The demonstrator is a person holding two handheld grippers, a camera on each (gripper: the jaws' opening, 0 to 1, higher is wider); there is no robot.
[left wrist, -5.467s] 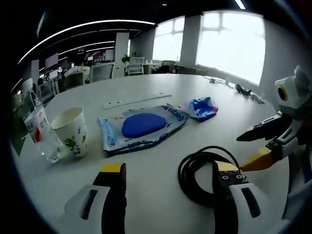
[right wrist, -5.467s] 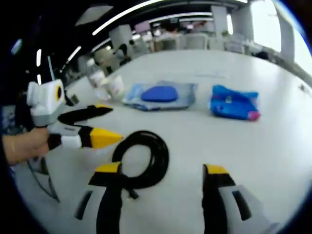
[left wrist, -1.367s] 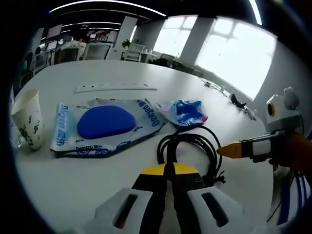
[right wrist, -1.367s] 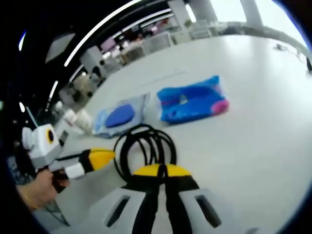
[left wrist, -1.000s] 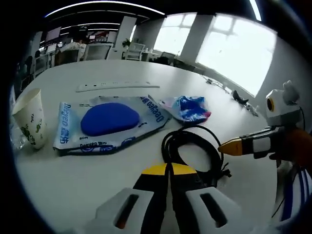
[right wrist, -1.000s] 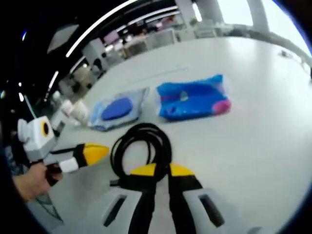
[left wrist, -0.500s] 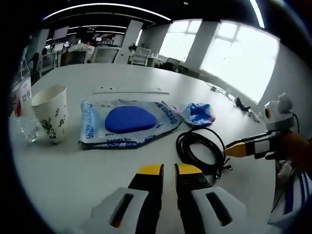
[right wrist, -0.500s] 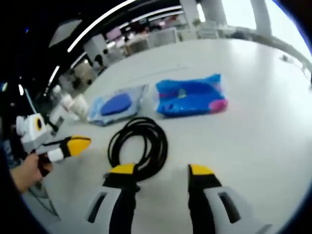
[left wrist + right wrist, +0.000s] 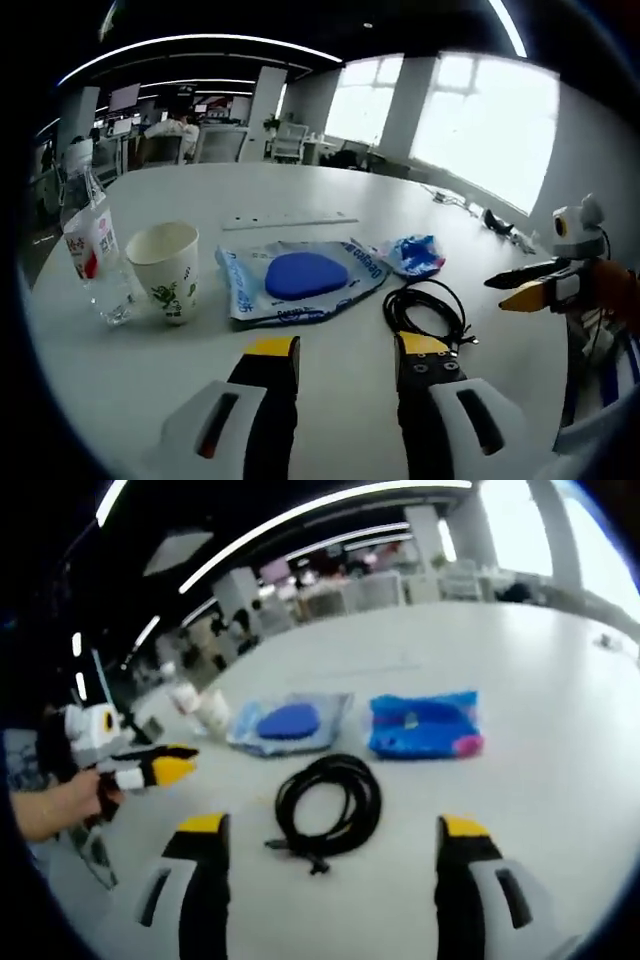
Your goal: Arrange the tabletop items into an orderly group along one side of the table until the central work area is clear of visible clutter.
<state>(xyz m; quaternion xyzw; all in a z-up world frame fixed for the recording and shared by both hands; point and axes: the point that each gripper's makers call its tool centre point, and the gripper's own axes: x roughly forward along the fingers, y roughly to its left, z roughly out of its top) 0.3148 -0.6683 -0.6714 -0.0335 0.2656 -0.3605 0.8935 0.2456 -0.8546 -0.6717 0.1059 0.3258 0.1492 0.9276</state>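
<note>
Black cable (image 9: 330,802), coiled, lies loose on the white bench (image 9: 560,730), dead ahead of the right gripper (image 9: 335,865) and between its fingers' lines; in the left gripper view the cable (image 9: 428,310) sits just beyond the right-hand finger (image 9: 424,362) of the left gripper (image 9: 345,362), off to that side. Both grippers are wide apart at the fingers and hold nothing. Right gripper looks nearer and better centred on the coil, so it is probably the one for the next grab; left would need to swing right first.

Coil's long axis runs roughly away from the right gripper, loose plug end toward it.

Other items, all in one rough row across the bench:
- wipes pack (image 9: 300,280), flat, blue oval on top, just behind the cable
- blue wrapper (image 9: 425,726), crumpled, beside the pack, near the cable's far side
- paper cup (image 9: 168,270), upright, left of the pack
- water bottle (image 9: 92,250), upright, just beside the cup
- power strip (image 9: 288,220), flat, farther back

Judgement: the cable sits closest to centre; tidying not finished.
</note>
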